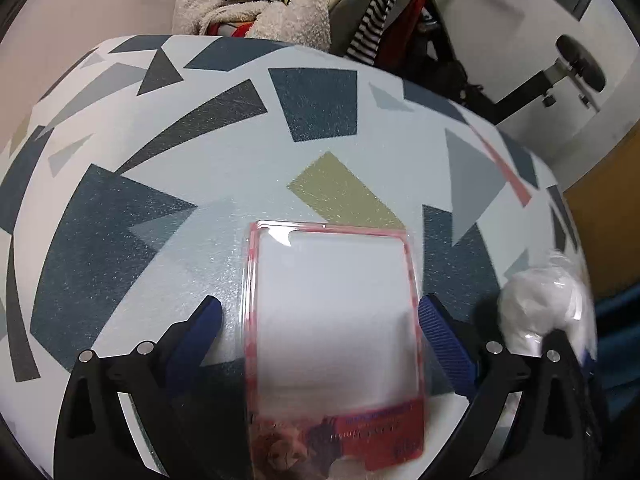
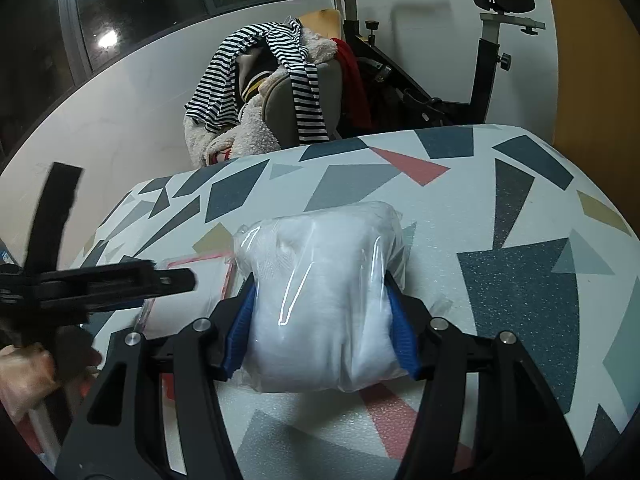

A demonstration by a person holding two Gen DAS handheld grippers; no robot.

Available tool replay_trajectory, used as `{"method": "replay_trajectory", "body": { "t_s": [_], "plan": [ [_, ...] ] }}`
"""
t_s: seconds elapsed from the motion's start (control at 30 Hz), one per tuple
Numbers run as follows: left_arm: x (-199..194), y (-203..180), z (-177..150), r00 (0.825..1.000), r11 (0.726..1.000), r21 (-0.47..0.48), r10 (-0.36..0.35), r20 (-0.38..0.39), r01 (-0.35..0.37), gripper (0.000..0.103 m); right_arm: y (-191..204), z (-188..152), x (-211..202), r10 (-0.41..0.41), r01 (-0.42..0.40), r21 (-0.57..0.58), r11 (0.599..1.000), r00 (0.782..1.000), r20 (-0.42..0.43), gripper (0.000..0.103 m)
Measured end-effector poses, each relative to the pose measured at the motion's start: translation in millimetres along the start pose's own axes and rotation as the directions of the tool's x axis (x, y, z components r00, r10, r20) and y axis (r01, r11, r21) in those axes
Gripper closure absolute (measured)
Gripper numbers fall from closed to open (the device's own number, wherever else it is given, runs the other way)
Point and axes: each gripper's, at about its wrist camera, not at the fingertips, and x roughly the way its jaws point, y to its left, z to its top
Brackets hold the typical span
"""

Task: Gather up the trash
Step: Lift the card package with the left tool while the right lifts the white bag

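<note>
Trash pickup: right gripper [image 2: 322, 320] jaws are pinching the bag [image 2: 320, 288]; left gripper [image 1: 320, 328] jaws are straddling the packet [image 1: 332, 320] on the desk [image 1: 160, 200], spread. Next: closing.

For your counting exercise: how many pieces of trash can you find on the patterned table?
2. A flat clear packet with a pink border lies between the open left gripper. A white bundle in clear plastic sits beside it, clamped by the right gripper. More may lie outside the views.
</note>
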Motion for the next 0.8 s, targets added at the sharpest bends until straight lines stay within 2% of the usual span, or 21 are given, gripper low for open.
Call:
{"method": "replay_trajectory", "body": {
  "t_s": [0.07,0.13,0.4,0.57,0.7,0.8],
  "plan": [
    [4,2,1,0.999,0.999,-0.022,0.033,0.005,-0.033,0.007,-2,0,-1,0.007,-0.007,0.008,1.0,1.0,0.002,0.043],
    [5,-1,1,0.998,0.998,0.0,0.055,0.013,-0.055,0.007,-4,0,-1,0.015,-0.015,0.017,1.0,1.0,0.005,0.043],
    [4,-9,-1,0.994,0.995,0.043,0.088,0.062,-0.091,0.005,-8,-1,-2,0.029,-0.029,0.028,0.999,1.0,0.008,0.043],
    [-10,-14,-4,0.991,0.997,0.055,0.038,0.124,-0.046,0.005,-8,-1,-2,0.034,-0.034,0.029,0.999,0.999,0.01,0.043],
    [-1,-22,-7,0.995,0.993,0.105,0.04,0.086,-0.049,0.005,-8,-1,-2,0.033,-0.034,0.03,0.999,0.999,0.011,0.043],
    [2,-23,-10,0.994,0.992,0.113,0.037,0.098,-0.048,0.005,-9,-1,-2,0.034,-0.034,0.03,0.999,0.999,0.011,0.043]
  ]
}}
